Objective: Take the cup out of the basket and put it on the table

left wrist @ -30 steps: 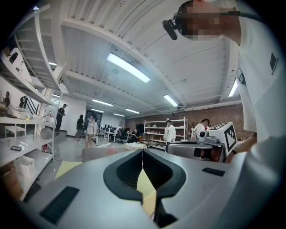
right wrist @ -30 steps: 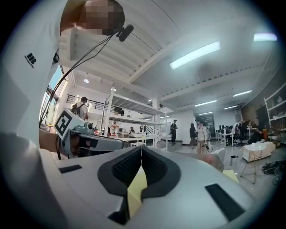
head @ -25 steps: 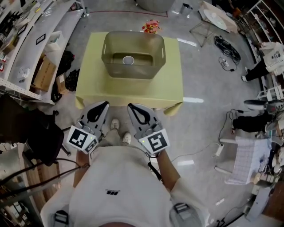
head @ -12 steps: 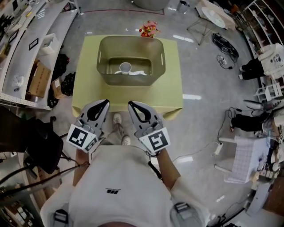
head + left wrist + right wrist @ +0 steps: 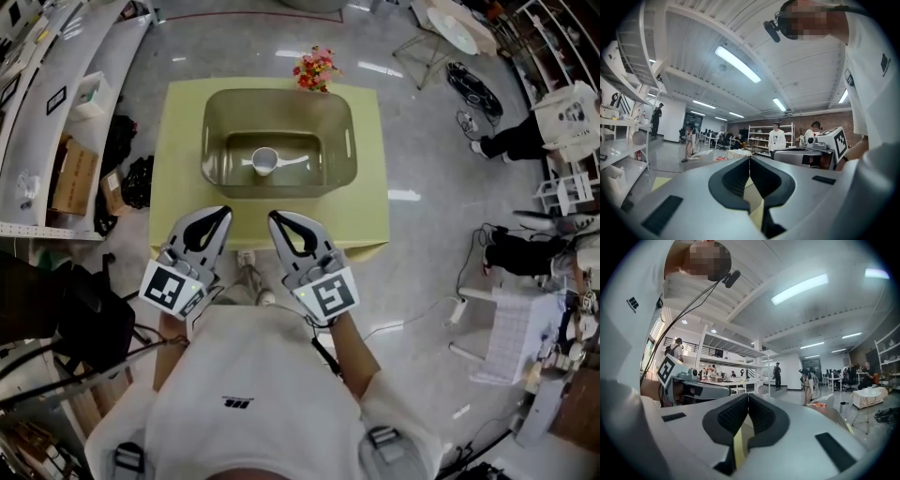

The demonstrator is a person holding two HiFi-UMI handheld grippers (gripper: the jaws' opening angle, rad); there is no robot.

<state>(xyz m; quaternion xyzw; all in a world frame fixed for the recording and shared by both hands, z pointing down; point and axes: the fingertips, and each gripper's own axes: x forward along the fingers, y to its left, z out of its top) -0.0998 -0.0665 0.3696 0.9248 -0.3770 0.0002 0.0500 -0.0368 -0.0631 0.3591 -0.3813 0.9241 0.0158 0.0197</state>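
A white cup [image 5: 264,161] lies on its side on the floor of a translucent olive basket [image 5: 217,141], which stands on a yellow table [image 5: 178,202]. Both grippers are held level in front of the person's chest, at the table's near edge and short of the basket. In the head view my left gripper [image 5: 222,215] and my right gripper [image 5: 275,219] each have their tips together. The left gripper [image 5: 749,161] shows jaws shut with nothing between them in its own view. So does the right gripper [image 5: 748,399] in the right gripper view.
A bunch of red and yellow flowers [image 5: 315,67] sits at the table's far edge. Shelving [image 5: 37,84] with a cardboard box [image 5: 73,178] and dark bags lines the left. On the right are cables [image 5: 473,108], a seated person's legs [image 5: 506,141] and a white stool [image 5: 502,342].
The table and basket have drawn closer to me and lower in the head view. Both grippers have kept their side-by-side pose and stayed shut.
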